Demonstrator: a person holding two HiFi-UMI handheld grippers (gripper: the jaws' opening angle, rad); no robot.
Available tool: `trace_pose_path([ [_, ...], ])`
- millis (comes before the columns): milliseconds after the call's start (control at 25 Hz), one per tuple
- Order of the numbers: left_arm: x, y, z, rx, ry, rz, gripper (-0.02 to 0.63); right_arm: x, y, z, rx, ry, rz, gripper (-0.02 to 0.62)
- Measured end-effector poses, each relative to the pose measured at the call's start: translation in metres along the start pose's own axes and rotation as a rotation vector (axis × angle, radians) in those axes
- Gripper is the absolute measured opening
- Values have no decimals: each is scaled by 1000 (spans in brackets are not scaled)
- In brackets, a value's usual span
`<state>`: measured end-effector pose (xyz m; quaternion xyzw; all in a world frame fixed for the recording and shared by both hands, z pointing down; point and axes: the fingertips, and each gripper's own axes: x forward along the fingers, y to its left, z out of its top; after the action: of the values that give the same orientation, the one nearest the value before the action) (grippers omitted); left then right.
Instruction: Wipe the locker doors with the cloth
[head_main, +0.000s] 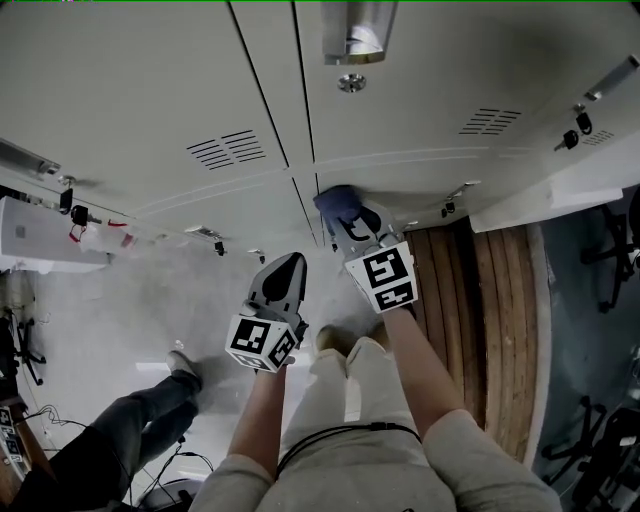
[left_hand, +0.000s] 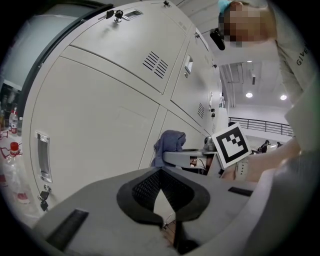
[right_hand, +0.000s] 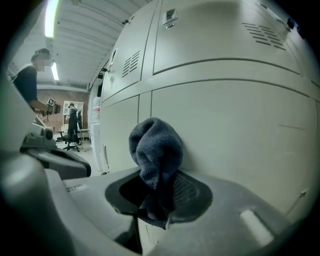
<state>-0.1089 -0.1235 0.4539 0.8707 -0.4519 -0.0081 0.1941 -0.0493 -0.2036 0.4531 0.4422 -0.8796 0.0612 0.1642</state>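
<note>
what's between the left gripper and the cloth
Nothing: in the left gripper view the gap from left gripper to cloth is bare, locker door behind.

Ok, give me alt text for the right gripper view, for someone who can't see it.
The right gripper is shut on a bunched dark blue terry cloth, holding it at a pale grey metal locker door. More lockers with vent slots run off to the left, where a person stands in the distance.

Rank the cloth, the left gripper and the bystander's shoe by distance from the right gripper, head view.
1. Cloth, in the right gripper's fingers.
2. Left gripper, close on its left.
3. Shoe, far left on the floor.
</note>
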Motion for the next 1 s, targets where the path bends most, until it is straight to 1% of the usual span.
trace_pose_path([
  [160, 8, 7, 2, 6, -21, 7, -2, -4, -15, -10, -6, 6, -23, 106],
  [240, 14, 7, 2, 13, -28, 6, -2, -9, -31, -19, 11, 11, -48, 106],
  [400, 23, 4, -2, 25, -46, 9, -2, -24, -65, -39, 7, 31, -94, 104],
  [560, 31, 3, -12, 44, -55, 11, -2, -39, -96, -55, 0, 44, -136, 104],
  [840, 43, 4, -29, 41, -63, 8, -2, -66, -149, -77, 9, 55, -205, 104],
  [1000, 46, 4, -36, 45, -59, 6, -2, -77, -171, -86, 19, 61, -250, 104],
])
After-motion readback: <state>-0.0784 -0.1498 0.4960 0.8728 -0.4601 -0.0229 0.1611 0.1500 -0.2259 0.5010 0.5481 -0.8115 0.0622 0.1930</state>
